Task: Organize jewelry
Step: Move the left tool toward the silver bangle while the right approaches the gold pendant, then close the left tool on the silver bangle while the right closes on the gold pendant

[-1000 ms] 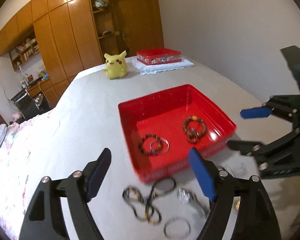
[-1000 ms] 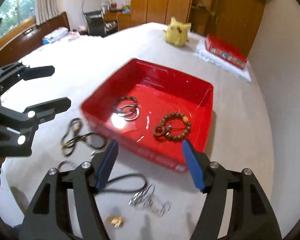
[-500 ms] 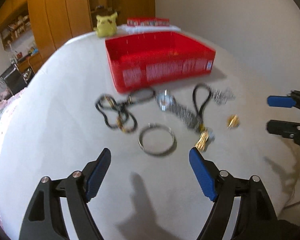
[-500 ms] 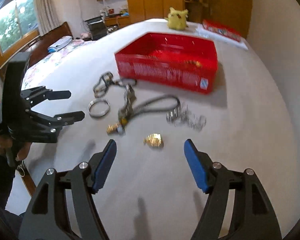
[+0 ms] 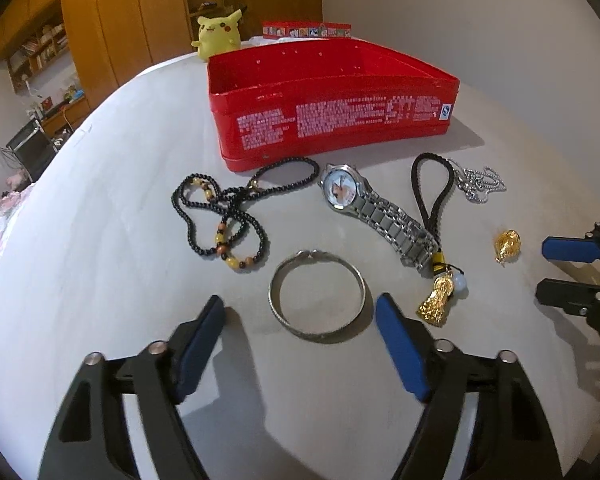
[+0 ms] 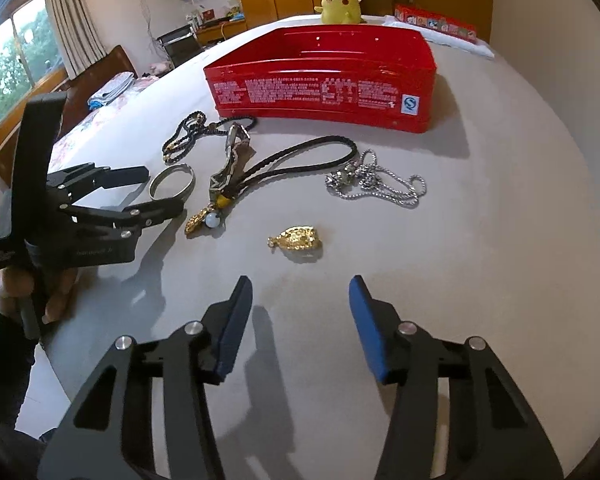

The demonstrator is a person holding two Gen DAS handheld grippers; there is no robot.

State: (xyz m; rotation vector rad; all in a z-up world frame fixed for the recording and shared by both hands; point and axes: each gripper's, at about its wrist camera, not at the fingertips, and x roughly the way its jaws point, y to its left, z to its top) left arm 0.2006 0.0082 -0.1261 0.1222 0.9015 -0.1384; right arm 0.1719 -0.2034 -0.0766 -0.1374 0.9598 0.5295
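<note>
Loose jewelry lies on the grey table in front of a red tin (image 5: 340,116). My left gripper (image 5: 300,306) hangs low over a silver bangle (image 5: 271,298). Its jaws are closing and stand either side of the bangle's near half without touching it. My right gripper (image 6: 300,282) is also closing, with nothing between its fingers; a gold pendant (image 6: 298,238) lies just ahead of the tips. Around these lie a silver watch (image 5: 374,210), a black bead necklace (image 5: 228,208), a black cord with a gold charm (image 5: 434,308) and a silver chain (image 6: 376,186).
A yellow plush toy (image 5: 218,36) and a second red box (image 5: 306,30) sit at the table's far end. A hand (image 6: 32,284) holds the left gripper's handle at the table's left edge. A plain wall runs along the right.
Both grippers have come down from above the red tin to just over the loose jewelry in front of it. Both pairs of jaws have narrowed.
</note>
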